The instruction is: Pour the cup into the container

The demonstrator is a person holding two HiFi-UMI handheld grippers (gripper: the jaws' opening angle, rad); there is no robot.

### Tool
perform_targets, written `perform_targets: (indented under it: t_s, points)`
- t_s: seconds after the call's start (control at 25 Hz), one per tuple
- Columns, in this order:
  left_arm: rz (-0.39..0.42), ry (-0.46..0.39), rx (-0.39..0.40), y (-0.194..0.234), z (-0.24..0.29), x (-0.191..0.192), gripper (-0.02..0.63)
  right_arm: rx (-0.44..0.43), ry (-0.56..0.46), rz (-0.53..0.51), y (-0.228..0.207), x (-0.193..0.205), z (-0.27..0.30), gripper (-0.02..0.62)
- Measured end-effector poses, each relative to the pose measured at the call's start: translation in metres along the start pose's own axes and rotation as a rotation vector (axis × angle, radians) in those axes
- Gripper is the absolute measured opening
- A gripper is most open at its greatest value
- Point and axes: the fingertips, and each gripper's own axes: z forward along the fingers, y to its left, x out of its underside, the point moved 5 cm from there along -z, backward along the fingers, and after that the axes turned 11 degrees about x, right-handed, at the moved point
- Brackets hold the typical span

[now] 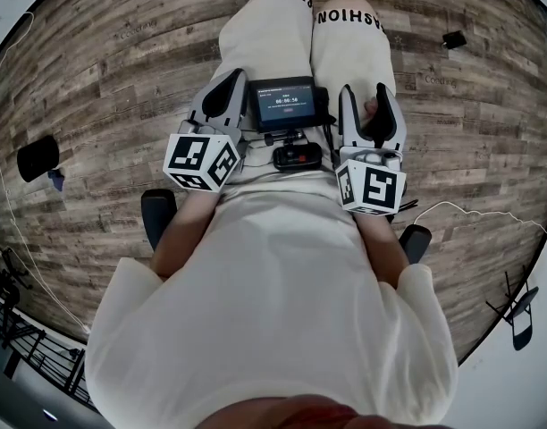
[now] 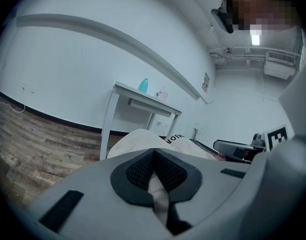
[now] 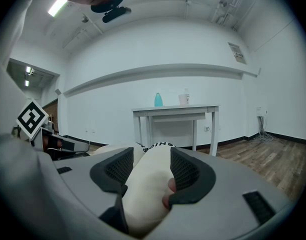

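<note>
1. The person sits with both grippers resting on the lap, one marker cube in front of each forearm.
2. The left gripper lies on the left thigh. In the left gripper view its jaws are pressed together at the tips with nothing pinched, and only trouser cloth shows through the small gap lower down.
3. The right gripper lies on the right thigh with its jaws spread. In the right gripper view the trouser leg fills the space between the pads without being squeezed. A small pinkish shape at the right pad may be a fingertip.
4. Between the grippers sits a lit screen, with a small black device just on the near side of it.
5. Past the knees lies a wood-plank floor.
6. Well away, against the white wall, stands a white table.
7. On the tabletop are a teal container and a pale cup, upright, near each other but apart. At this size I cannot be sure of their shapes or contents.
</note>
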Motion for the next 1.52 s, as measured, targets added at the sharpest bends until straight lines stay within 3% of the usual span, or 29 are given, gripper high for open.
perform_targets:
  t_s: [1.52]
  points:
    - [0.006,-0.001,0.002,0.0,-0.005,-0.003,0.011,0.0,0.002,0.007,0.004,-0.001,-0.002,0.236]
